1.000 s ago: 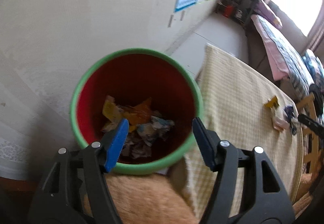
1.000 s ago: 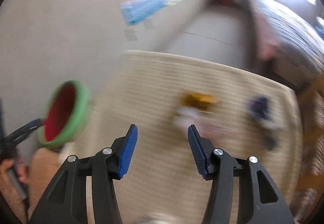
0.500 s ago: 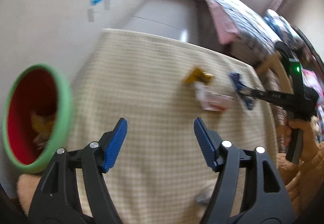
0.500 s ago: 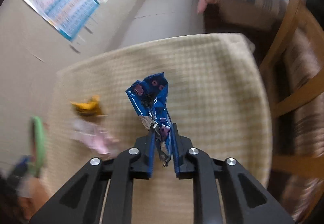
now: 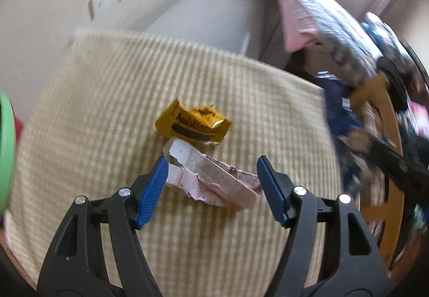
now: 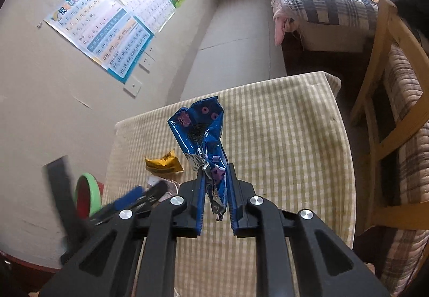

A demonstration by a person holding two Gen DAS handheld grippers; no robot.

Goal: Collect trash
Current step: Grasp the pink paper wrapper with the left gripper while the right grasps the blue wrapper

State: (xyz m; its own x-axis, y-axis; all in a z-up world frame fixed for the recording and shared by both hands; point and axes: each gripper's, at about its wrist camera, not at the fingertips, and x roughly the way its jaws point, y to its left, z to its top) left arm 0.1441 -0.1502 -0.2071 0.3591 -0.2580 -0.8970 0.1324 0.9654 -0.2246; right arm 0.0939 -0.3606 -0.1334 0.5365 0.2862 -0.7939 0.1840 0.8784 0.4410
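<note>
Blue wrapper (image 6: pixel 199 133) between right jaws

Three wrappers: one blue (image 6: pixel 199 136), one yellow (image 5: pixel 194 124), one pink (image 5: pixel 214 180); one bin (image 6: pixel 87 196).

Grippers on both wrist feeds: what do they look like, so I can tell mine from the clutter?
The left gripper and right gripper look alike: black plastic clamp-style arms with triangular cut-outs, round silver rivets, and ribbed blue pads on the fingers. No cables, markings or sleeves show.
</note>
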